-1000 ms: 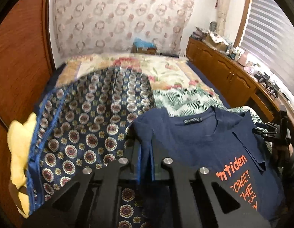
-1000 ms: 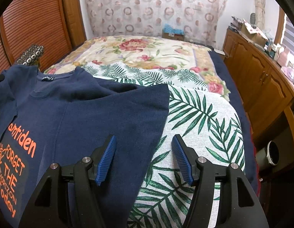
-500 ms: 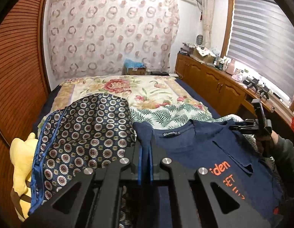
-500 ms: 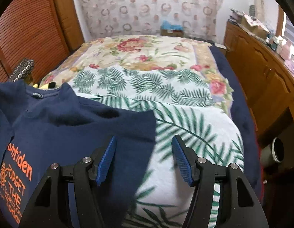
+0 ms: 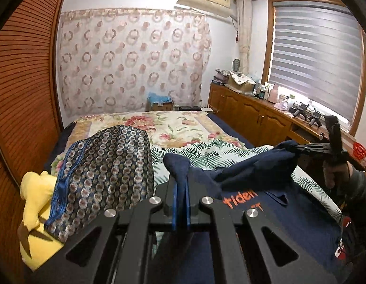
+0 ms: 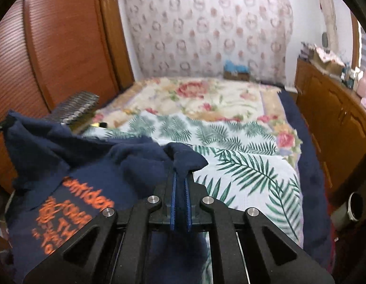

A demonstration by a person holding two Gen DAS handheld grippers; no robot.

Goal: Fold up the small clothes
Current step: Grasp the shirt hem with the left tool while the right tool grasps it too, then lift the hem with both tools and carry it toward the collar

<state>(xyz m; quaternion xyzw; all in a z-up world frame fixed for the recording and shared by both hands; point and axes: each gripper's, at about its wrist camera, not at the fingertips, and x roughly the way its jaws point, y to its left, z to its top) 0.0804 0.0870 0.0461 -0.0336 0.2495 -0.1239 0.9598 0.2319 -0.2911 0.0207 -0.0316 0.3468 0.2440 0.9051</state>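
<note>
A navy T-shirt (image 5: 251,172) with orange print hangs lifted over the bed between my two grippers. My left gripper (image 5: 180,189) is shut on one shoulder of it, the cloth bunched above the blue pads. My right gripper (image 6: 180,184) is shut on the other shoulder of the T-shirt (image 6: 93,165). In the left wrist view the right gripper (image 5: 298,149) shows at the far right, pulling the cloth up. The shirt's lower part with the print lies on the palm-leaf sheet (image 6: 249,172).
A dark patterned cloth (image 5: 107,165) and a yellow soft toy (image 5: 36,194) lie to the left of the shirt. A floral blanket (image 5: 173,127) covers the far bed. A wooden cabinet (image 5: 258,118) runs along the right, a slatted wooden door (image 5: 22,94) along the left.
My right gripper has closed on the shirt's shoulder. Both grippers have risen, lifting the top of the shirt off the bed.
</note>
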